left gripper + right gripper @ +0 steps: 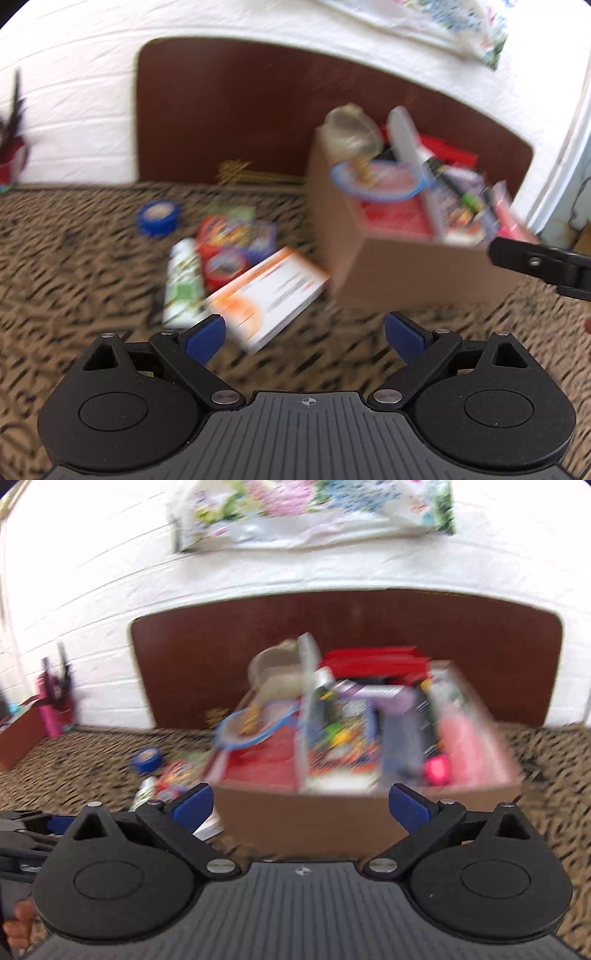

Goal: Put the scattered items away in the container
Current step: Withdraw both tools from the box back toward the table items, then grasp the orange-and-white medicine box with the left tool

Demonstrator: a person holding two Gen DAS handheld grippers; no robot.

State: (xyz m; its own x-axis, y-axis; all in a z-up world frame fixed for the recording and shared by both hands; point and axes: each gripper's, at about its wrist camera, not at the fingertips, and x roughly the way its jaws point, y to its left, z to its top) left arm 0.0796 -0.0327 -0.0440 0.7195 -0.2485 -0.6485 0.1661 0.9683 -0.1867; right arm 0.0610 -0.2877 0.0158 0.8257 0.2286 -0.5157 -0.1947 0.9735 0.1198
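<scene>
A cardboard box [406,273] [303,823], crammed with packets and a blue-rimmed plate [376,181], stands on the patterned bedspread. Left of it lie an orange-and-white carton [269,295], a white-green tube [183,284], a red tape roll [225,267], a colourful packet [240,232] and a blue tape roll [159,218] [146,759]. My left gripper [304,334] is open and empty, just short of the carton. Facing the box's near wall, my right gripper [301,805] is open and empty too. Both views are motion-blurred.
A dark brown headboard [229,114] [369,627] rises behind the box against a white brick wall. The other gripper's black tip [535,264] enters at the right of the left wrist view. A brown box with pink items [33,723] sits far left.
</scene>
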